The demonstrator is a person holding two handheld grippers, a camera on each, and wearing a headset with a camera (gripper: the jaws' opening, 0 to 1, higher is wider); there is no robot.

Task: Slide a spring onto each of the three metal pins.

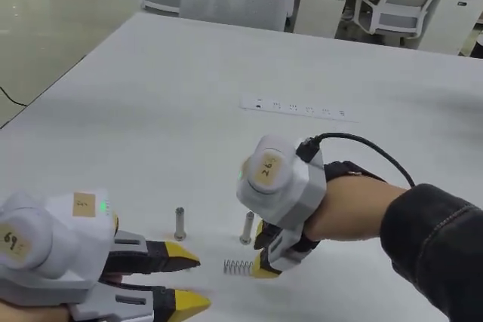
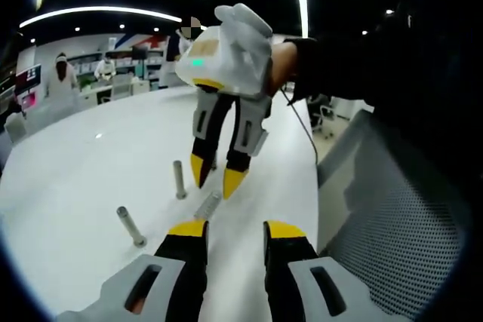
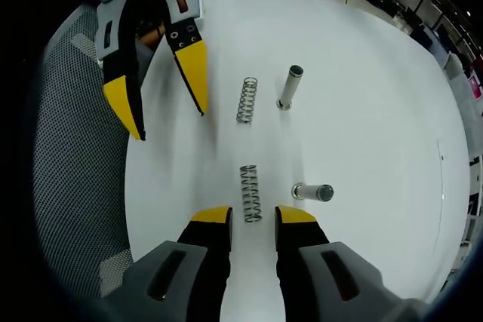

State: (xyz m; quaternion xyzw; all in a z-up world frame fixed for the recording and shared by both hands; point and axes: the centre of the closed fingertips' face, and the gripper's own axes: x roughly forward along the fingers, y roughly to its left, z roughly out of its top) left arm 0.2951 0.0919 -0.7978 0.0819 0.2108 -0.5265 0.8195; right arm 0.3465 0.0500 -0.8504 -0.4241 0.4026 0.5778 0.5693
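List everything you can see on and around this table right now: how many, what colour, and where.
metal pins: two, silver, upright on the table, side by side.
springs: two, silver, lying on the table; one between the right claw's jaws, one nearer the left claw.
table: one, white, under everything.
power strip: one, white, farther back on the table.
office chairs: at least three, pale, beyond the far edge.
mesh chair: one, grey, at the near edge.
sleeve: one, dark, on the arm behind the right claw.
left claw: one, white with yellow tips, open.
right claw: one, same colours, open over a spring.
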